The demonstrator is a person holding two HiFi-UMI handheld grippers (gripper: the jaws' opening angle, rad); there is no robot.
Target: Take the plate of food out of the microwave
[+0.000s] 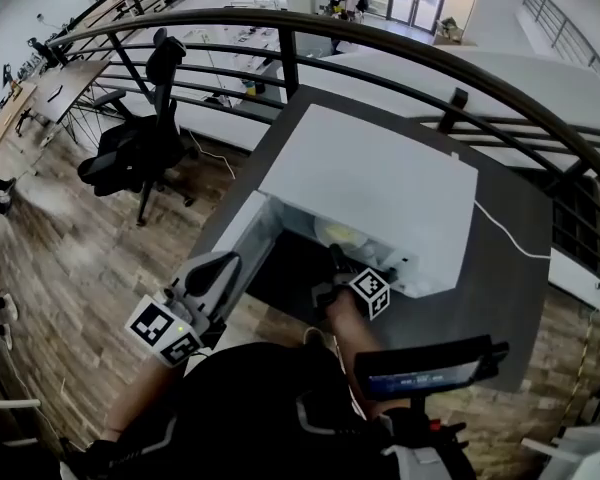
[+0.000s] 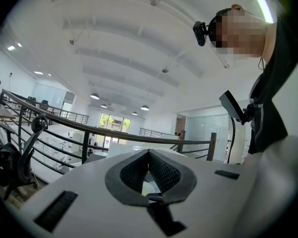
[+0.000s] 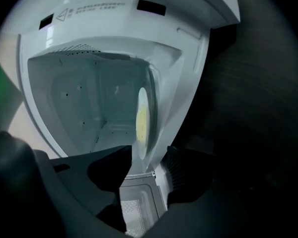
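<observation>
A white microwave [image 1: 380,183] stands on a dark table [image 1: 500,288] with its door [image 1: 242,240] swung open to the left. Inside lies a plate of yellow food [image 1: 340,234], seen edge-on in the right gripper view as the plate [image 3: 143,115]. My right gripper [image 1: 335,260] is at the cavity mouth. Its jaws [image 3: 149,156] stand open on either side of the plate's near rim, and the pads do not press on it. My left gripper [image 1: 218,266] hangs beside the open door, pointing upward. Its jaws [image 2: 149,153] meet at the tips with nothing between them.
A curved black railing [image 1: 310,28] runs behind the table, and a black office chair [image 1: 140,148] stands on the wooden floor at left. A white cable [image 1: 510,233] trails from the microwave across the table. A dark screen device [image 1: 425,368] sits at the person's chest.
</observation>
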